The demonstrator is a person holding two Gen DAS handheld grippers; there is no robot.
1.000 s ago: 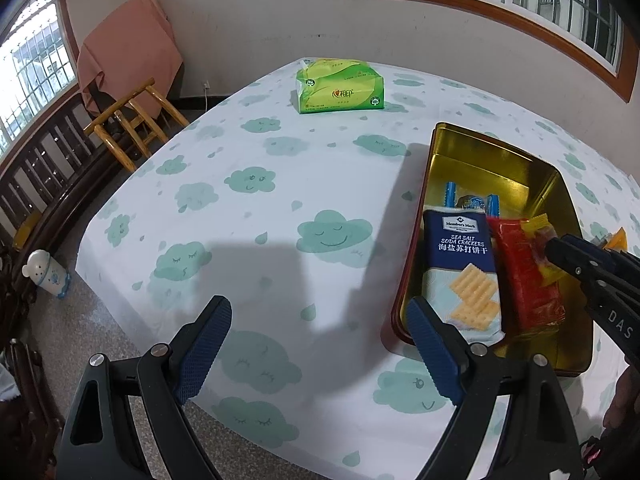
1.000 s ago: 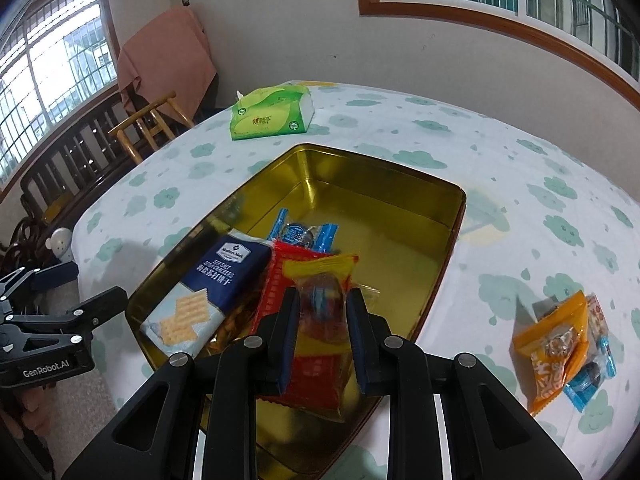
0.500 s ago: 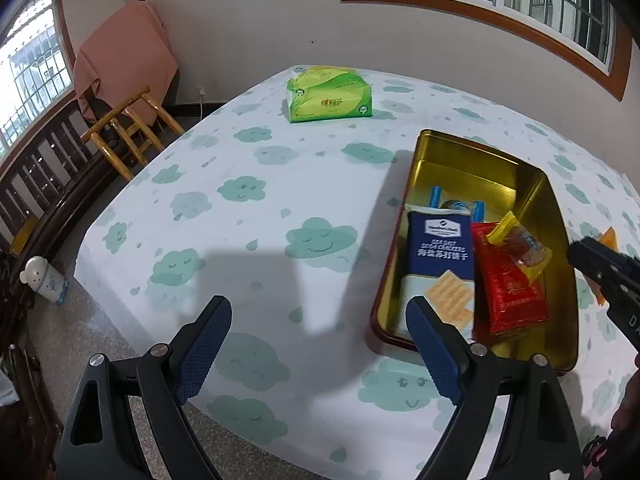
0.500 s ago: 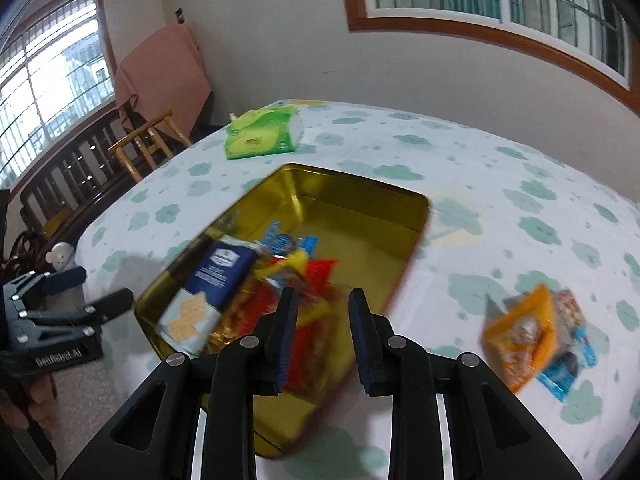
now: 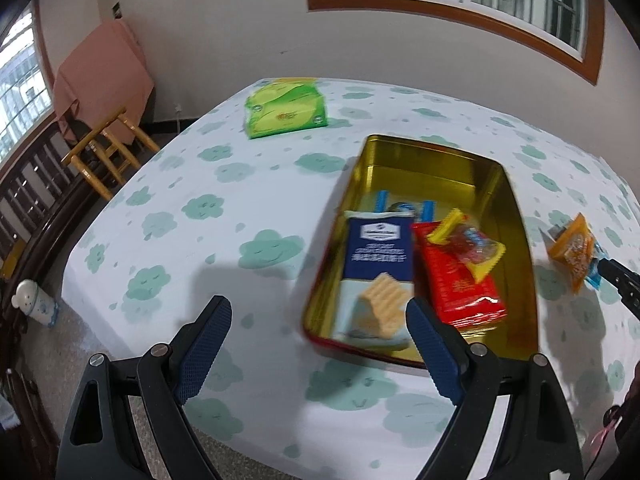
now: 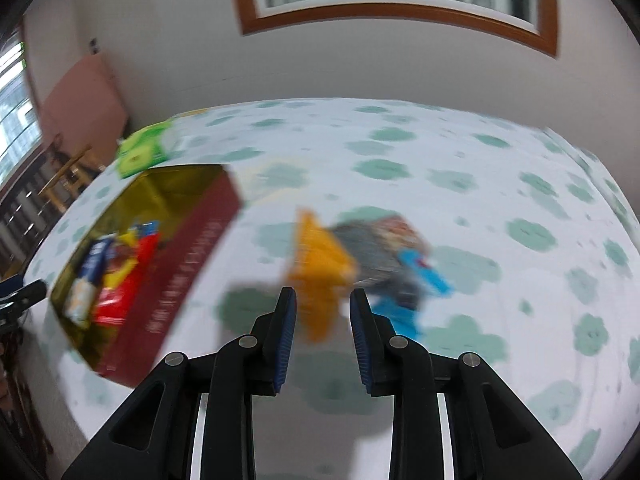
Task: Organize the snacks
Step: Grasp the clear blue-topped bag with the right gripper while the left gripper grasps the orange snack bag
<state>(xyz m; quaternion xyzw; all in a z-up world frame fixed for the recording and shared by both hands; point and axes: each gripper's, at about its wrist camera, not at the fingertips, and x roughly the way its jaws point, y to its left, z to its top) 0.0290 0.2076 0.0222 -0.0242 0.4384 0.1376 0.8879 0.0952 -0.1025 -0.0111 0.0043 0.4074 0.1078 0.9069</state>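
Snacks partly fill the gold tin mid-table, a few packets still loose beside it, right hand-held gripper narrow and empty above them, left hand-held gripper wide, empty.

Bare desk lies open left of the gold tin; its raised walls and the green tissue pack obstruct

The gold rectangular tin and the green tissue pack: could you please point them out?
Gold rectangular tin (image 5: 436, 168): left wrist view, bare inner far wall.
Green tissue pack (image 5: 286, 110): left wrist view, middle of its front face.
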